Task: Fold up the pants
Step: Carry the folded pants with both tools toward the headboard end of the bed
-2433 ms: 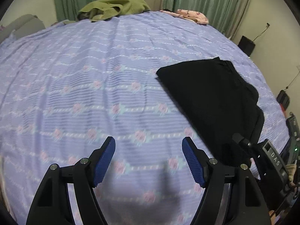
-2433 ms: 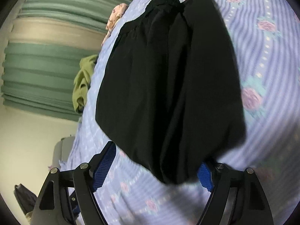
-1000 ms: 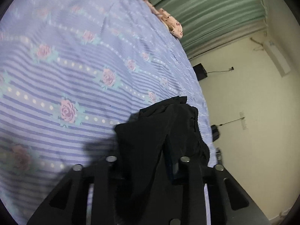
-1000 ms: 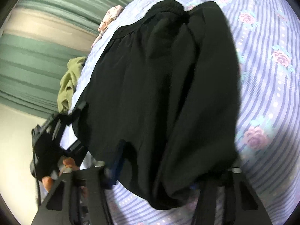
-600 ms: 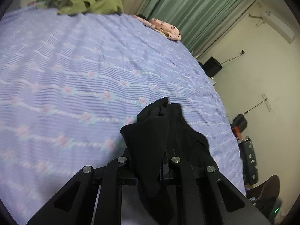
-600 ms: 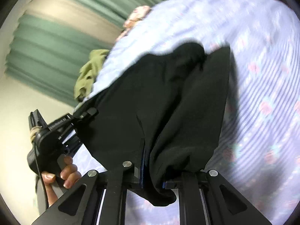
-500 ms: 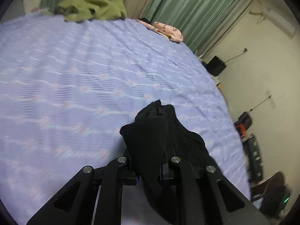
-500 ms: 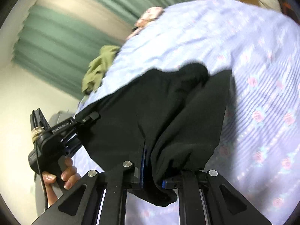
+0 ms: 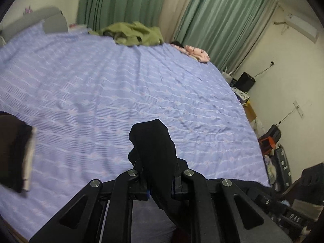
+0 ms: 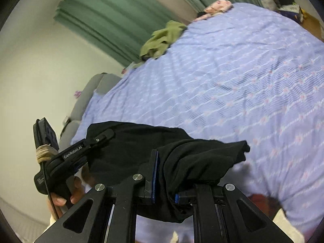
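Note:
The black pants (image 10: 141,141) hang lifted off the bed, stretched between both grippers. My left gripper (image 9: 160,184) is shut on one bunched end of the pants (image 9: 154,145), which stick up between its jaws. My right gripper (image 10: 165,188) is shut on the other end, with cloth draped over its right finger. The left gripper (image 10: 95,141) and the hand holding it also show at the left of the right wrist view, clamped on the pants' far edge.
The bed (image 9: 121,91) has a lilac flowered sheet. A green garment (image 9: 133,33) and a pink one (image 9: 197,52) lie at its far edge by green curtains. A dark folded stack (image 9: 14,151) sits at the bed's left. Clutter (image 9: 275,141) stands along the right wall.
Both grippers closed on the pants and lifted them off the sheet. The pants now hang in the air between them, and both views have tilted up over the bed.

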Demonstrator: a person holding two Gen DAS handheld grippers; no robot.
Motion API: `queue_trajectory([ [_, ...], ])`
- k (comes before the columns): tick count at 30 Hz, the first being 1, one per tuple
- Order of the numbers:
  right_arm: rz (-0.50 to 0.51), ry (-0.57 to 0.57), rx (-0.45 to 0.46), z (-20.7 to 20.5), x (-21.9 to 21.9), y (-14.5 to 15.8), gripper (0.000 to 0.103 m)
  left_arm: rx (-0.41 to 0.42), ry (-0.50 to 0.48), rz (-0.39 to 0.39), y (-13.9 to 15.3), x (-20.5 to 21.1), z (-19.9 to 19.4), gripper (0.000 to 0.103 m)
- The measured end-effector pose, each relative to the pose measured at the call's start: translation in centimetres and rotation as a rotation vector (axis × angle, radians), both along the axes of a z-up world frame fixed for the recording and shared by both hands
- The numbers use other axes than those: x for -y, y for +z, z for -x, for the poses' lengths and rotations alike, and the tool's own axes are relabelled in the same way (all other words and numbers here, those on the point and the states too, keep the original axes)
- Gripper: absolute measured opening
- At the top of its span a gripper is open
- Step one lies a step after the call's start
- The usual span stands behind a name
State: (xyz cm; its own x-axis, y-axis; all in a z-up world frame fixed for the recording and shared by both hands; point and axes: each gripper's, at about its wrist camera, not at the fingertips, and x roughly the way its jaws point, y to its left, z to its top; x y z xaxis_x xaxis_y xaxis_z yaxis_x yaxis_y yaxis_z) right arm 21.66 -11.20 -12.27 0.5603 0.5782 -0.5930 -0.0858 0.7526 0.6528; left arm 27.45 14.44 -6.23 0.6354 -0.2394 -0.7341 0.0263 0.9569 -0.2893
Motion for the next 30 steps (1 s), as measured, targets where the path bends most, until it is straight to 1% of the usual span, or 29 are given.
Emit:
queue_trajectory([
  [1, 0.007, 0.012, 0.019, 1.7, -1.0, 1.0, 0.014, 0.02, -0.001, -0.009, 0.7, -0.4, 1.3, 0.014],
  [3, 0.037, 0.022, 0.05, 3.4, -2.2, 2.5, 0.014, 0.058, 0.003, -0.013, 1.9, -1.2, 3.7, 0.014],
  [6, 0.054, 0.012, 0.085, 6.6, -3.7, 4.7, 0.014, 0.075, 0.009, -0.002, 3.2, -2.3, 5.9, 0.014],
  [10, 0.069, -0.003, 0.112, 8.6, -4.8, 6.7, 0.014, 0.088, 0.005, 0.012, 4.8, -3.4, 8.3, 0.014],
  [14, 0.061, 0.0, 0.131, 10.6, -5.3, 7.9, 0.014, 0.115, 0.036, 0.029, 5.9, -4.6, 10.9, 0.014],
  [16, 0.068, 0.023, 0.154, 11.5, -5.9, 8.4, 0.014, 0.131, 0.055, 0.016, 6.3, -5.1, 12.4, 0.014],
  [18, 0.078, 0.047, 0.172, 12.0, -6.5, 8.5, 0.014, 0.136, 0.085, -0.022, 6.6, -5.5, 14.0, 0.014],
  [24, 0.034, 0.162, 0.191, 13.6, -8.7, 8.6, 0.014, 0.127, 0.204, -0.059, 7.1, -8.6, 18.8, 0.014],
  [26, 0.024, 0.213, 0.191, 14.1, -9.9, 8.3, 0.014, 0.129, 0.249, -0.05, 6.8, -10.3, 20.4, 0.014],
  [28, 0.026, 0.26, 0.187, 14.4, -11.3, 8.0, 0.014, 0.121, 0.29, -0.024, 6.4, -12.1, 22.0, 0.014],
  [30, 0.024, 0.304, 0.166, 14.8, -13.2, 7.8, 0.014, 0.118, 0.31, -0.024, 6.2, -14.0, 23.2, 0.014],
])
